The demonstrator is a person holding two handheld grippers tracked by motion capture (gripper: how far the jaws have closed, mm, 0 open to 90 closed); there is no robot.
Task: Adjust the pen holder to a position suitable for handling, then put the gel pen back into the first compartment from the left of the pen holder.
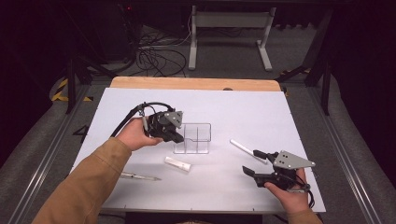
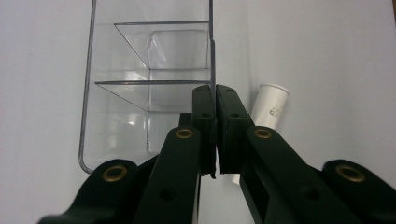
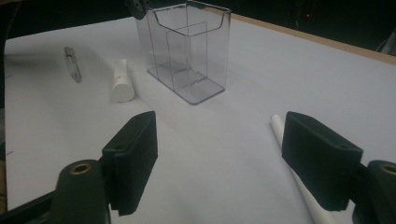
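Observation:
A clear plastic organizer box [image 1: 194,138] with inner dividers stands upright mid-table. My left gripper [image 1: 180,138] is at its left side, shut on the box's side wall. In the left gripper view the wall's edge runs down between the closed jaws of my left gripper [image 2: 215,93], with the box [image 2: 140,60] ahead. My right gripper [image 1: 254,162] hovers open at the front right, nothing between its jaws. Just beyond it lies a thin white stick [image 1: 243,148]. The right gripper view shows my right gripper [image 3: 224,154] wide open, with the stick [image 3: 280,128] by its right jaw.
A short white tube [image 1: 177,164] lies in front of the box, and a clear pen-like item [image 1: 140,177] lies near the front left. Both appear in the right gripper view: tube [image 3: 122,81], clear item [image 3: 72,63]. The table's wooden far edge [image 1: 196,83] borders the white sheet.

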